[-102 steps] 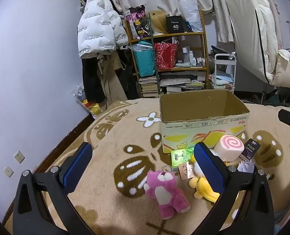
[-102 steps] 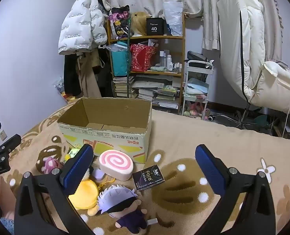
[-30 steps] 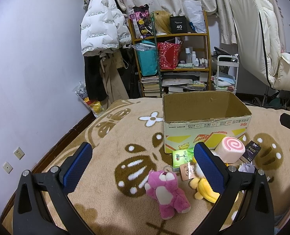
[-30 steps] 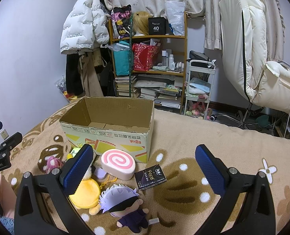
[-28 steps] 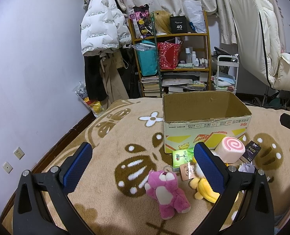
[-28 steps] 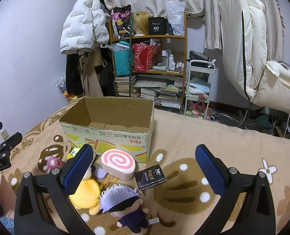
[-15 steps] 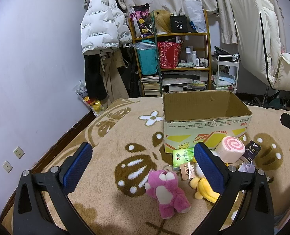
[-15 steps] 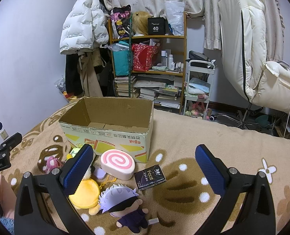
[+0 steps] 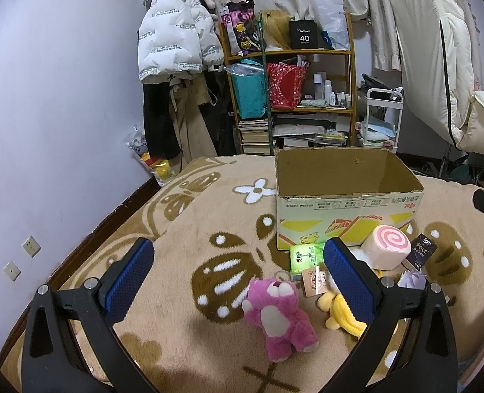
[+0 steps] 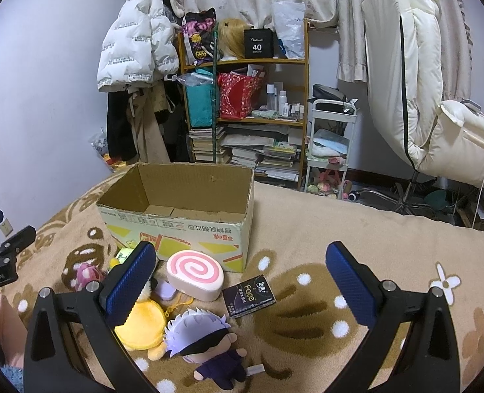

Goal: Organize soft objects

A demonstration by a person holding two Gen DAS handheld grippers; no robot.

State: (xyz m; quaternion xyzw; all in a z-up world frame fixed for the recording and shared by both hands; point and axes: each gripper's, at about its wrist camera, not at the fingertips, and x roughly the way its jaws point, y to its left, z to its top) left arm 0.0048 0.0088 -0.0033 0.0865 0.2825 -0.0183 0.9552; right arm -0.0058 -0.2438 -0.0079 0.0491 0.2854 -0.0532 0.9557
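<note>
An open, empty cardboard box [image 9: 349,209] [image 10: 179,226] stands on a beige patterned blanket. In front of it lie a pink bear plush [image 9: 279,317], a yellow plush [image 9: 343,314] [image 10: 142,326], a pink swirl-roll cushion [image 9: 387,250] [image 10: 196,275], a white-haired doll plush [image 10: 206,344], a green tissue pack [image 9: 305,257] and a black "face" pack [image 10: 249,295]. My left gripper [image 9: 235,278] is open and empty, above the blanket just behind the pink bear. My right gripper [image 10: 242,285] is open and empty, above the roll cushion and black pack.
A cluttered wooden shelf [image 9: 294,98], hanging coats [image 9: 173,49] and a white trolley [image 10: 331,144] stand behind the bed. A cream chair [image 10: 438,124] is at the right. The wall [image 9: 45,131] runs along the blanket's left edge.
Both views have shifted only slightly; the objects lie where they were and both grippers stay open.
</note>
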